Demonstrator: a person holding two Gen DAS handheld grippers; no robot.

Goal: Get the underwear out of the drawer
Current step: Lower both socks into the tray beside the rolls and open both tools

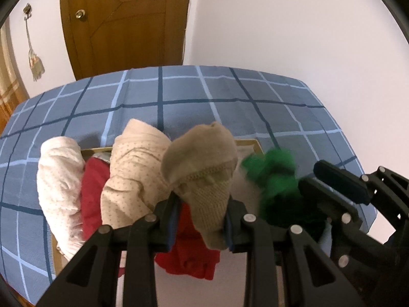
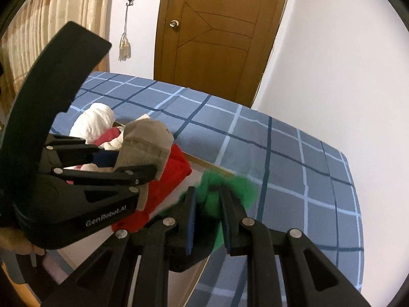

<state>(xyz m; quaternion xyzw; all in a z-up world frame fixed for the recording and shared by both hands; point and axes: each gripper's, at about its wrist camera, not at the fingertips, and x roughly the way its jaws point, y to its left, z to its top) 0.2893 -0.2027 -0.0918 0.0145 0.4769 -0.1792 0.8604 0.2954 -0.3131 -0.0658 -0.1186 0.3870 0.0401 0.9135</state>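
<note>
— We see beige underwear (image 1: 202,179) pinched tight in our left gripper (image 1: 202,226), above the red garment (image 1: 189,261).

— Our right gripper (image 2: 208,220) clamps green underwear (image 2: 230,192), right of that red garment, before the bed (image 2: 294,153).

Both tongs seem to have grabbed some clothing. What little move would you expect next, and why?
Probably carry both pieces over the blue checked bedspread and let go. The left tongs clamp a beige knitted garment, the right tongs a green fuzzy garment, and both hang above the open drawer.
</note>
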